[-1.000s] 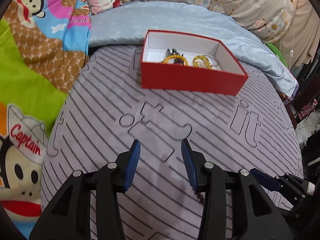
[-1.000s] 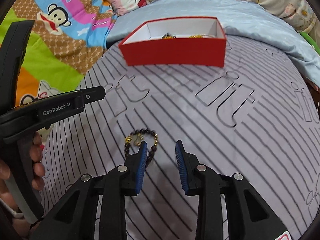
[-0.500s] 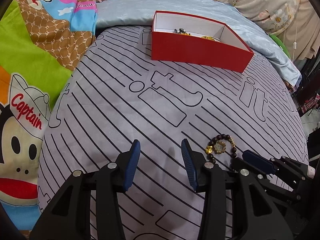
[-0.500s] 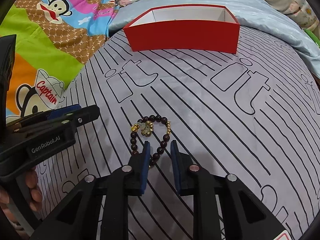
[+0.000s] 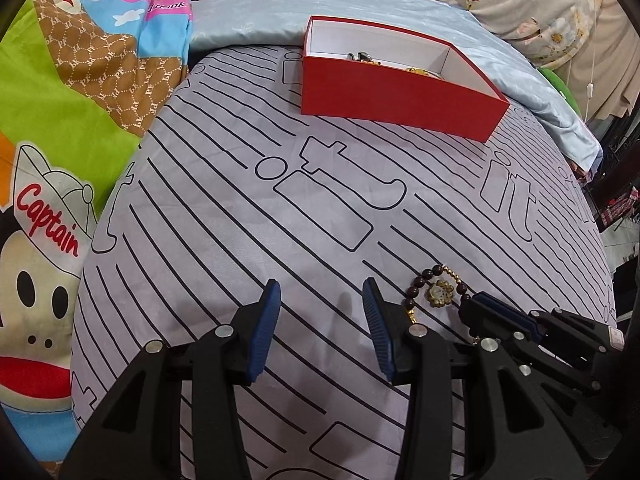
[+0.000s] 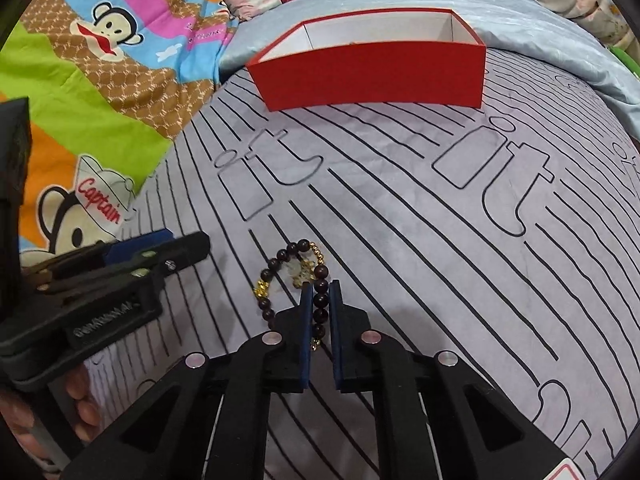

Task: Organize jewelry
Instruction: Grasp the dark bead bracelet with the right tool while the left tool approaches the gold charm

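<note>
1. Progress: your task is partly done. The red box at the far edge of the bed already holds jewelry. In the left wrist view you can make out a dark metallic piece and a yellow piece just above the near wall. The rest of its floor is hidden, so the full contents cannot be confirmed.

2. Outstanding: one beaded bracelet lies outside the box, on the striped cover near the bed's near edge, well apart from the box. It has yet to go in.

3. Right tool: its jaws have just been closing and now pinch the strand of dark beads on the bracelet's near side. The beads sit between the blue pads. The rest of the loop rests on the cover; judged from this, the lift has not begun.

4. Left tool: spread part way, nothing between its pads, poised over bare cover just beside the bracelet. It carries nothing.

5. Count, as visible:
   - Boxes: one.
   - Bracelets on the cover: one, dark beads with gold spacers and a pale flower-shaped charm.
   - Pieces visible in the box: at least two; an exact number cannot be told.
   - Tools: two.

6. Remaining, in my judgement: you carry the bracelet to the far edge and set it in the box.
</note>
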Available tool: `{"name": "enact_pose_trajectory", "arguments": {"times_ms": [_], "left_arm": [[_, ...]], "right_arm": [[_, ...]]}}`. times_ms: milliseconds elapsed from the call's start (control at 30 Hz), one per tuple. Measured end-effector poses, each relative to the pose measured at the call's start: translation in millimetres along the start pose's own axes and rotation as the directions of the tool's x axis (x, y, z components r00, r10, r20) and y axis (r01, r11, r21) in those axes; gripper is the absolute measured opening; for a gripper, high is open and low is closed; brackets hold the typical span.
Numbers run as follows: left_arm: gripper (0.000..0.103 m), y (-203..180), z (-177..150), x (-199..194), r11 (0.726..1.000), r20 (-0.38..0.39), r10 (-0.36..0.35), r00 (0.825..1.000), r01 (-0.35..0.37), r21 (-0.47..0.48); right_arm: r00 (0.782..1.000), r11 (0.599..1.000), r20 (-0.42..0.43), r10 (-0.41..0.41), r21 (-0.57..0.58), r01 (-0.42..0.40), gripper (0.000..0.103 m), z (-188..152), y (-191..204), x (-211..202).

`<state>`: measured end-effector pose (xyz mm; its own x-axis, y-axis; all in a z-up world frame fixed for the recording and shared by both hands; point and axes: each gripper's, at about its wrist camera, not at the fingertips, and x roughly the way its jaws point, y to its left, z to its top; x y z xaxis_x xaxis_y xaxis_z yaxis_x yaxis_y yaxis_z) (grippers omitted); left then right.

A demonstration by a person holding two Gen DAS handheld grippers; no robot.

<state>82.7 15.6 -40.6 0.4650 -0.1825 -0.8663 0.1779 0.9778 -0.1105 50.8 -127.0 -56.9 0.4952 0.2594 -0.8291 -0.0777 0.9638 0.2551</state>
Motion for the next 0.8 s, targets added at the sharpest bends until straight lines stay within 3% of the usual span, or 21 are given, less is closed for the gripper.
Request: {"name": "enact_pose_trajectory", "arguments": {"times_ms": [233,467,800], "left_arm": [[0.041,-2,1,-3,1.0,0.005,-0.011,1.0,0.011,0.003],[0.041,-13,-1,-4,0.999,0.006,-0.042,0.999,0.042,0.025],[0.045,-57,-12,9,0.986,-0.036,-0.124,0.992,0.127,0.104]], "right_arm": [[0.997,0.999,0.065,0.034,-0.022,-0.032,0.007,10,12,-26],[0.991,1.0,0.131,0.022,0.019,-0.025,0.007,10,-2,-66],[0.995,0.995,0.098,-0.032,0.098,0.022,0.007,-7,-32,-70]]}}
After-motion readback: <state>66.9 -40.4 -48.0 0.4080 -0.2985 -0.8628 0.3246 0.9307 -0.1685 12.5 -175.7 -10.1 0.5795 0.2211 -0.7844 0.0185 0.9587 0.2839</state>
